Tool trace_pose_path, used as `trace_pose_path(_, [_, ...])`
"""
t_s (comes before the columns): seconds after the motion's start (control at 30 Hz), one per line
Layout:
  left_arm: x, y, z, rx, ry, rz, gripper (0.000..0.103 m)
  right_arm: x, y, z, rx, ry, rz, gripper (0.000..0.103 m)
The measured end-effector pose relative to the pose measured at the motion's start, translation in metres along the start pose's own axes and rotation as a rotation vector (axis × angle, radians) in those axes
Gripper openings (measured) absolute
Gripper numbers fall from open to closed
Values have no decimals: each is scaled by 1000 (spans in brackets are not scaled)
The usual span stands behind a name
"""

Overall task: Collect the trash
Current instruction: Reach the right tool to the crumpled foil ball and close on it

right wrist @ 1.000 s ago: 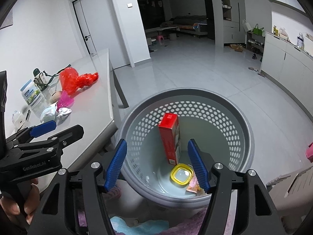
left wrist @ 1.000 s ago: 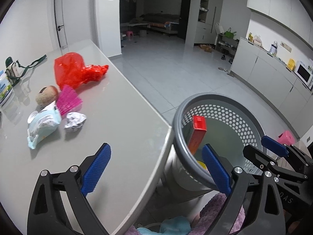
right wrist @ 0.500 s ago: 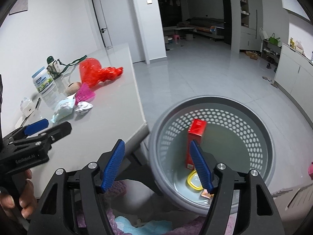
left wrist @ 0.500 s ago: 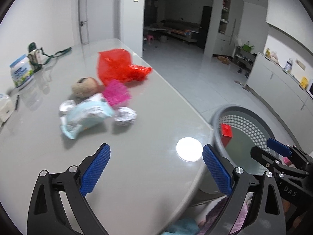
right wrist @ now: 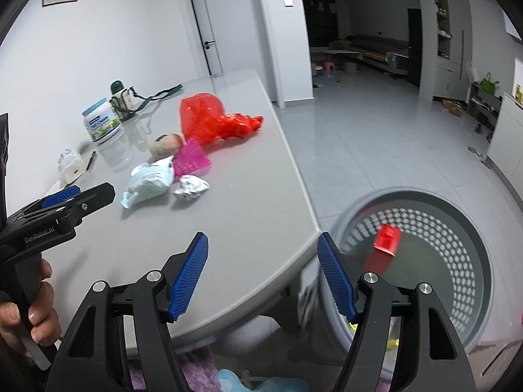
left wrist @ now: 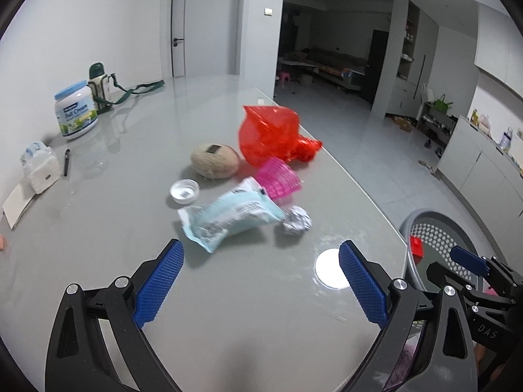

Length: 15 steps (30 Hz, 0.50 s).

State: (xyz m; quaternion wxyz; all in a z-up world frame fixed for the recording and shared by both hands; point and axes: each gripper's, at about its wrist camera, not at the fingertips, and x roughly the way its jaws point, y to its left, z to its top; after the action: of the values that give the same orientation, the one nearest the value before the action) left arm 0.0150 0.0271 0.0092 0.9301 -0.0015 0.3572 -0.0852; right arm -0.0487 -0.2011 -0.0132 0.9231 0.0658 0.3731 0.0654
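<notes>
Left gripper point(left wrist: 260, 281) jaws apart, empty; blue wrapper point(left wrist: 228, 217), foil ball point(left wrist: 296, 220) just ahead. Right gripper point(right wrist: 261, 276) apart, empty; basket point(right wrist: 470, 228) at right.

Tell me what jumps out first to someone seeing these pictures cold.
The crumpled red plastic bag on the grey table, at the far end of a litter cluster with a pink wrapper, pale blue packet and foil ball. Then the grey perforated bin on the floor off the table's corner, a red box inside.
</notes>
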Motion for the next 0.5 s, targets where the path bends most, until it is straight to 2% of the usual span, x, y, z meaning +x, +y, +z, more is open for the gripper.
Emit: trace_pose_path(0.5, [18, 31, 19, -5, -11, 18, 94, 43, 43, 35, -60, 24, 45, 68])
